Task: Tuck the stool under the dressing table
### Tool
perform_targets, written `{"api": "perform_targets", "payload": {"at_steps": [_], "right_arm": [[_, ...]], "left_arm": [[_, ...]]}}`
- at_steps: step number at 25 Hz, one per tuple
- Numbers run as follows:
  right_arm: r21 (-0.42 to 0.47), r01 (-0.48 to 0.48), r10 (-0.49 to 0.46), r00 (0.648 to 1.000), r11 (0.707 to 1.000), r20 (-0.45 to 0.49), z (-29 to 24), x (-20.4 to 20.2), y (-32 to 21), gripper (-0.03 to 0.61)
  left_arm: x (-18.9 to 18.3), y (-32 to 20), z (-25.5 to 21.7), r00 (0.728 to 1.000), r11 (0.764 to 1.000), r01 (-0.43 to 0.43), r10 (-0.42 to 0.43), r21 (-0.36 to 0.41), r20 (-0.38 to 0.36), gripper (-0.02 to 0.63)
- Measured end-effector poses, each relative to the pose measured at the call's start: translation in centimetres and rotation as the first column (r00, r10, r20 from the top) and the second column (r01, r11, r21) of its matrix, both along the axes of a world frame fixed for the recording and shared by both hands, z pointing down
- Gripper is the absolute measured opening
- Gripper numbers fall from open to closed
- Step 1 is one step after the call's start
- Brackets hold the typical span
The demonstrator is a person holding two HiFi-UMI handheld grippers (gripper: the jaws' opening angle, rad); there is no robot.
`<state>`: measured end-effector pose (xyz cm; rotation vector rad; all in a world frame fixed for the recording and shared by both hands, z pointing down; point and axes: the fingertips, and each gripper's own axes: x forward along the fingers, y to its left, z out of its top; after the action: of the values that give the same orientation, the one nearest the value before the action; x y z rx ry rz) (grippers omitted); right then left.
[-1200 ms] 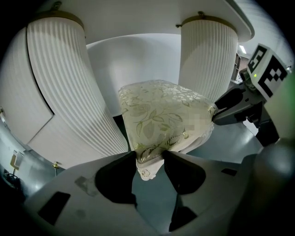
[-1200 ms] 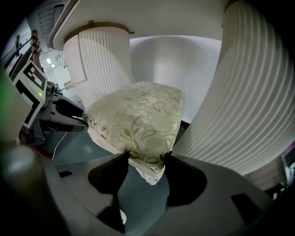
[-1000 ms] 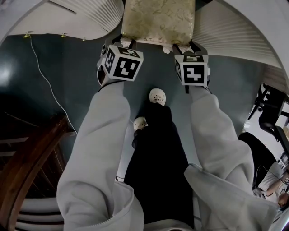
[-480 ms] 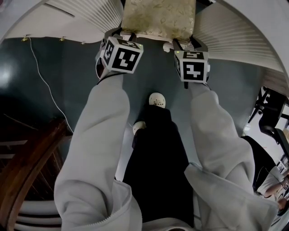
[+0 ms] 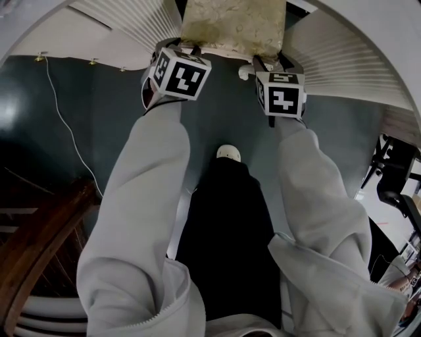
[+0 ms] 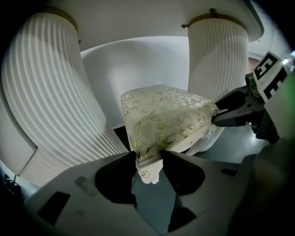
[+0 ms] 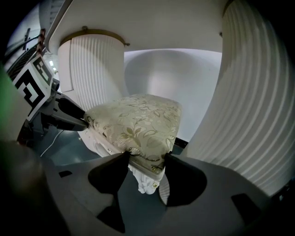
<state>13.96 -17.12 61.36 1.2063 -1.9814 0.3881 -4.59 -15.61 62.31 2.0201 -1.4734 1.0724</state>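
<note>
The stool (image 5: 231,26) has a gold floral cushion and white carved legs. It stands on the dark floor between the dressing table's two white fluted pedestals (image 5: 135,20) (image 5: 345,62). My left gripper (image 5: 186,52) is shut on the stool's near left corner. Its jaws clamp the cushion edge (image 6: 148,154) above a carved leg (image 6: 148,174). My right gripper (image 5: 266,62) is shut on the near right corner (image 7: 146,159). From each gripper view the other gripper shows at the seat's far side (image 6: 235,110) (image 7: 64,117). Behind the stool is the table's curved white back panel (image 6: 138,64).
A white cable (image 5: 66,125) trails over the dark floor at the left. Brown wooden furniture (image 5: 39,243) stands at the lower left, and a black office chair (image 5: 395,178) at the right edge. The person's white shoe (image 5: 228,153) is behind the stool.
Both grippers and the stool have moved up the picture, deeper between the pedestals. The person has stepped after them; one shoe is now hidden.
</note>
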Motion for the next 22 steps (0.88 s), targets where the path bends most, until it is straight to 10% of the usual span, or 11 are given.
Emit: {"api": "perform_targets", "payload": {"at_steps": [22], "right_arm": [[-0.080, 0.058, -0.055, 0.998, 0.995, 0.036, -1.7, 0.9, 3.1, 0.301]], "left_arm": [[-0.6, 3.6, -2.5, 0.993, 0.995, 0.094, -0.096, -0.033, -0.066, 0.190]]}}
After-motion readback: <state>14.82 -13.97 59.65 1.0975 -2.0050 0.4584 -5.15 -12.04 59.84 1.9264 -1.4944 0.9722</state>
